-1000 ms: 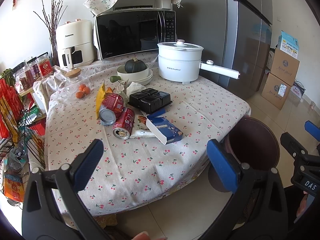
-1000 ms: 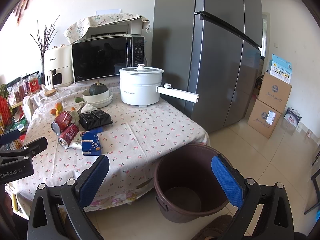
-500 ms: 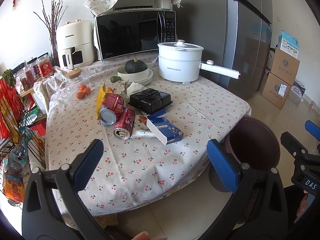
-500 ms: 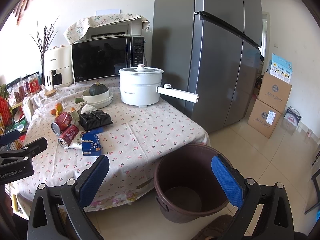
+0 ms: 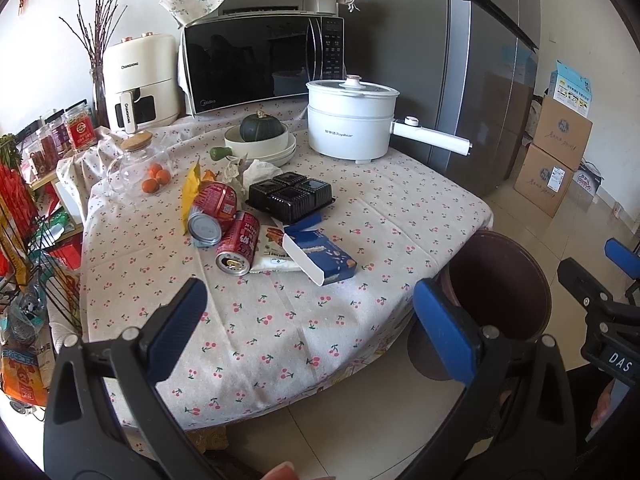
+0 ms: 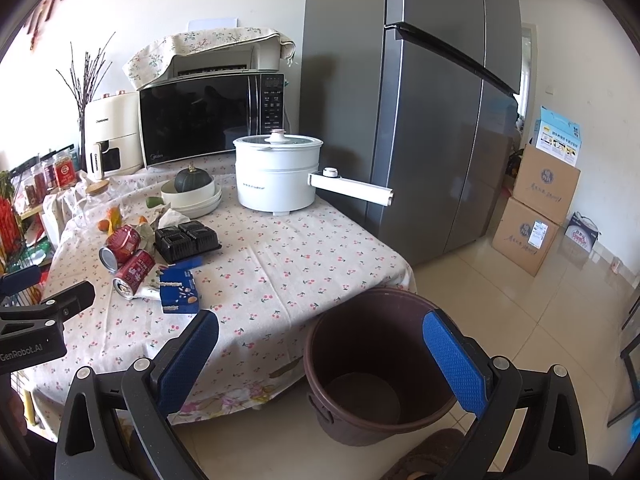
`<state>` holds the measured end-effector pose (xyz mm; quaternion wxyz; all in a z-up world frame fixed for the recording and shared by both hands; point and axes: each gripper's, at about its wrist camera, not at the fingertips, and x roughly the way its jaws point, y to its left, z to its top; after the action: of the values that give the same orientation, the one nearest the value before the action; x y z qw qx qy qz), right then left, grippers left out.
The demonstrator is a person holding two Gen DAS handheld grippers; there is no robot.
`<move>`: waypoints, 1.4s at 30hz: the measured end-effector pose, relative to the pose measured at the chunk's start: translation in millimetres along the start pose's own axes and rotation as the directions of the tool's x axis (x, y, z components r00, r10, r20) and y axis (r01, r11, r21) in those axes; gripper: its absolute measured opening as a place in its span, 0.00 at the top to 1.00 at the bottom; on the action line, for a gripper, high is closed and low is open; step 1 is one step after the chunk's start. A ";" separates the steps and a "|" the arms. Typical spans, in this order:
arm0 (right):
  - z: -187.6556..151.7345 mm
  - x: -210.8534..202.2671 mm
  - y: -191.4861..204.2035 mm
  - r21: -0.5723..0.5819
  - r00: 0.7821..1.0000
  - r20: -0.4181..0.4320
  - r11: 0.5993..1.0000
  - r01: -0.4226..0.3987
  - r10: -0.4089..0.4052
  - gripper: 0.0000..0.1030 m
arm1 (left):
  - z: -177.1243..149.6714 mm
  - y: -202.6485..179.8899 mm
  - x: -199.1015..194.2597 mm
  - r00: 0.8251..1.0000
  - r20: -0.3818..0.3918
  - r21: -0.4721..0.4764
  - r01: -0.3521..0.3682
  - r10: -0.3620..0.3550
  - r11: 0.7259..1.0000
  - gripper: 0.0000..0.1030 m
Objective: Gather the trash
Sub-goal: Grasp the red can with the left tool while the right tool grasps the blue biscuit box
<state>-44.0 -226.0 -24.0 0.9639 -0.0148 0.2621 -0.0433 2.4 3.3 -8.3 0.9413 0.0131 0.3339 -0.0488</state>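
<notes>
On the cherry-print tablecloth (image 5: 280, 320), two red cans (image 5: 239, 245) lie on their sides beside a black plastic tray (image 5: 291, 197) at their 1 o'clock and an opened blue box (image 5: 320, 256) at 4 o'clock, with the empty brown bin (image 6: 380, 364) upright on the floor at the table's corner.

Bright daylight, both views sharp, no motion blur. Light enters from the left: white wall (image 5: 48, 20) blown out, refrigerator (image 6: 420, 120) side in shade and showing soft reflections. Floor tiles (image 6: 560, 320) glossy with glare. Heavy fisheye bending, black vignette at the corners. Soft shadows under the tablecloth (image 5: 280, 340) edge.
</notes>
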 end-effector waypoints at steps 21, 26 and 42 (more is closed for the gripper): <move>52.3 150.2 38.1 -0.020 0.793 -0.536 0.935 -0.354 0.289 0.00 | 27.8 85.6 119.4 0.905 -0.399 -0.249 0.047 -0.147 0.967 0.07; 37.1 197.6 66.2 0.059 0.686 -0.628 0.902 -0.428 0.367 0.00 | 20.9 110.7 136.6 0.901 -0.420 -0.282 -0.017 -0.107 0.959 0.07; 16.8 268.9 161.5 0.141 0.501 -0.753 0.849 -0.510 0.426 0.10 | 13.6 153.9 152.2 0.875 -0.463 -0.345 -0.032 -0.140 0.938 0.12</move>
<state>207.7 -89.6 -153.3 0.7348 0.0282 0.6374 0.2300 143.9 142.9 -94.9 0.8146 -0.1483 0.5606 -0.0119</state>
